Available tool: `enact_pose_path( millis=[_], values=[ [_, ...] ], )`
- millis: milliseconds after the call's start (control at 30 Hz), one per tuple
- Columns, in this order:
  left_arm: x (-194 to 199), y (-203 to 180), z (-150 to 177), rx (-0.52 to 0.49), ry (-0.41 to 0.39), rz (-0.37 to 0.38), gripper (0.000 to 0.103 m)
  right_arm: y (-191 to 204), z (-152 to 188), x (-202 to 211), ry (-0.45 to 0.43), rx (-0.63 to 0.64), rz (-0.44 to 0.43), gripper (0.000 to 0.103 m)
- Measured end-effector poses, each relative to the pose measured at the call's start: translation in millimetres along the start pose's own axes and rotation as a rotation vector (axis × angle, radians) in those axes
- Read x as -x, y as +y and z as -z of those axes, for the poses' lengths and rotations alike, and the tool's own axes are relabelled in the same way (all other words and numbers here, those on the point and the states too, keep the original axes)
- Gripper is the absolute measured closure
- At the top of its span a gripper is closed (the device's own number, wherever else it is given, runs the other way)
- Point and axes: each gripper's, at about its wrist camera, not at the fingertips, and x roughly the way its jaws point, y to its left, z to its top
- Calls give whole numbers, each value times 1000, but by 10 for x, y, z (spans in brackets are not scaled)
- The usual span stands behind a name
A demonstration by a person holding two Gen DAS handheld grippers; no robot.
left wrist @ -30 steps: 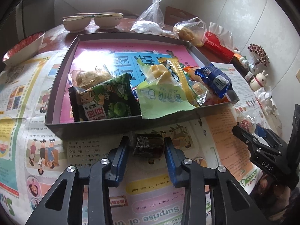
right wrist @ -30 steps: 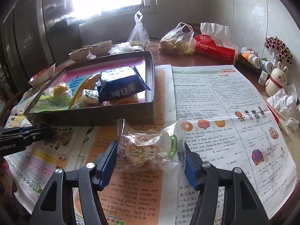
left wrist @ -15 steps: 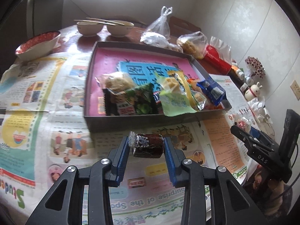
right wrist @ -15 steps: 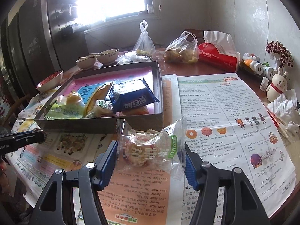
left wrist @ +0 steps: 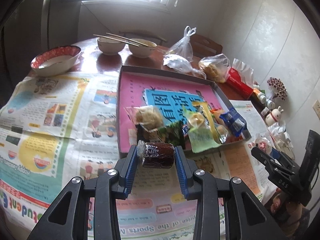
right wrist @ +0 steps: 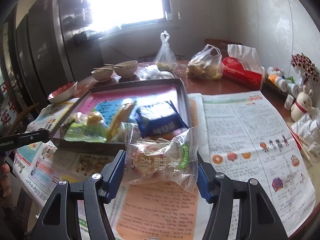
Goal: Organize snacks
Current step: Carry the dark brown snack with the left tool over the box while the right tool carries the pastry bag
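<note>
Clearly I was mid-carry: my left gripper (left wrist: 157, 156) pinched a dark wrapped candy (left wrist: 158, 155) and my right gripper (right wrist: 161, 165), half open, clamped a clear-bagged rice cracker (right wrist: 160, 160), both tilted down just short of the snack tray (left wrist: 128, 150). Next came releasing over its bare pink floor.

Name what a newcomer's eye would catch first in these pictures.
Each gripper grips a snack above the newspaper: the left gripper a dark wrapped candy, the right gripper a clear-bagged cake. Just beyond them sits the pink-lined tray, with snack packets piled at its near end.
</note>
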Motion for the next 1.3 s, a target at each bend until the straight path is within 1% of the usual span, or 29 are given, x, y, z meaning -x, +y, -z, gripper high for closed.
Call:
enact_pose_path(
  millis=[267, 533, 933, 1300],
  values=[
    [-98, 3, -103, -5, -3, -21, 65, 154, -179, -42, -27, 28, -34, 40],
    [-248, 3, -158, -11, 11, -33, 65, 258, -286, -141, -30, 40, -51, 40],
    [-399, -9, -203, -21, 27, -41, 65, 261, -378, -289, -24, 36, -41, 40],
    [-476, -4, -247, -28, 30, -48, 65, 311, -403, -469, 7, 53, -42, 39]
  ],
)
